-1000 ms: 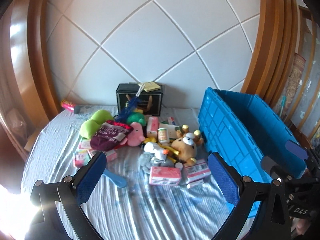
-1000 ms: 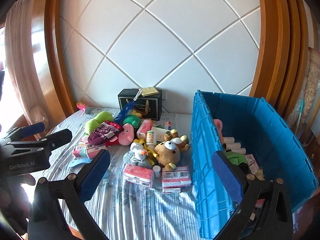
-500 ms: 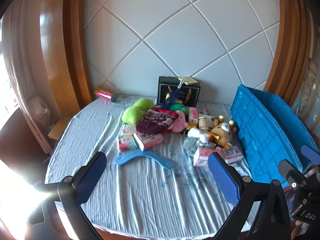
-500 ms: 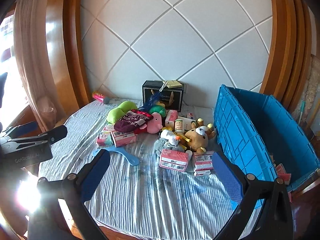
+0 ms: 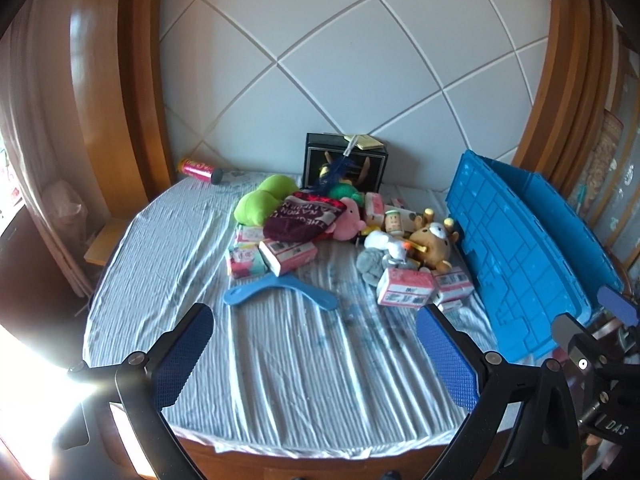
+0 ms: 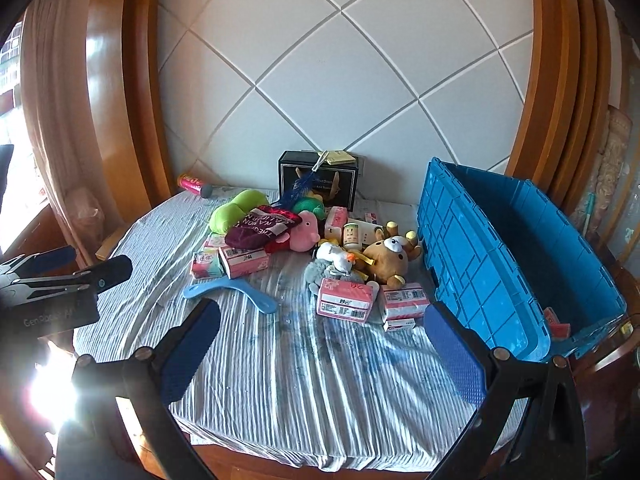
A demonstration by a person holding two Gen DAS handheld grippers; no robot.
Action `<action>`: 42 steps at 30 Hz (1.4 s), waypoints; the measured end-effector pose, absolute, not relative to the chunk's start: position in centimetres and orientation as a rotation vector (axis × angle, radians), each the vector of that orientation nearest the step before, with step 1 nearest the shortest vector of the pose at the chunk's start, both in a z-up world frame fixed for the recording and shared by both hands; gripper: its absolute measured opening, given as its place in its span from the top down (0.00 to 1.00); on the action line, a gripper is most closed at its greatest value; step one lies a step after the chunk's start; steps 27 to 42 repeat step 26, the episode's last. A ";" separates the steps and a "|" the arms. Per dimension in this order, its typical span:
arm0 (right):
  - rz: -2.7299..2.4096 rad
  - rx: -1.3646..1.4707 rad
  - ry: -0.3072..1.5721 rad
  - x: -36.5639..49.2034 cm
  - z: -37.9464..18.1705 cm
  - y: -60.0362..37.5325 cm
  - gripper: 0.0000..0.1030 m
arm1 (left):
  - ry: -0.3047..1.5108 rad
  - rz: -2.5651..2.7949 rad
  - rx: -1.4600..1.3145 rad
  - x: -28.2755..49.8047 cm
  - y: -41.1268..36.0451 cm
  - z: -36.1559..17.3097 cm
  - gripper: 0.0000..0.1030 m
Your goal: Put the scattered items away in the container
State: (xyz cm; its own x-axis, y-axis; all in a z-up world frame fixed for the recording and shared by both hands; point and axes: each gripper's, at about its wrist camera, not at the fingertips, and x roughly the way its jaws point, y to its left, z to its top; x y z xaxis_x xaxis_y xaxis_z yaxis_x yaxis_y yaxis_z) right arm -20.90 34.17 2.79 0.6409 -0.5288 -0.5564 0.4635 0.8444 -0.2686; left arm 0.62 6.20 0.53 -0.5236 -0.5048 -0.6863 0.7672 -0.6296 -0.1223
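The right tongs [image 6: 320,356] stood wide apart and empty above the near edge of the striped cloth [image 6: 304,380]. Beyond lay a blue hanger [image 6: 230,294], pink boxes [image 6: 347,302], a brown bear plush [image 6: 390,258] and the blue crate [image 6: 480,264] to the right. The left tongs [image 6: 52,276] showed at far left.

I count one blue crate [image 6: 496,256], one blue hanger [image 6: 230,290], one black box [image 6: 318,180], one brown bear plush [image 6: 390,256], one pink plush [image 6: 304,232]; small pink cartons overlap, count unclear.
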 end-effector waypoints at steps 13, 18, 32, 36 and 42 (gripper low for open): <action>-0.530 -0.097 0.675 -22.2 2.4 33.0 0.00 | 0.519 -2.116 0.808 0.7 7.8 -0.2 0.00; -0.522 -0.100 0.678 -22.3 2.3 33.0 0.00 | 0.510 -2.095 0.811 0.5 8.0 -0.2 0.00; -0.522 -0.106 0.679 -22.4 2.3 32.8 0.00 | 0.456 -2.057 0.773 0.6 8.6 0.4 0.00; -0.522 -0.106 0.679 -22.4 2.3 32.8 0.00 | 0.456 -2.057 0.773 0.6 8.6 0.4 0.00; -0.522 -0.106 0.679 -22.4 2.3 32.8 0.00 | 0.456 -2.057 0.773 0.6 8.6 0.4 0.00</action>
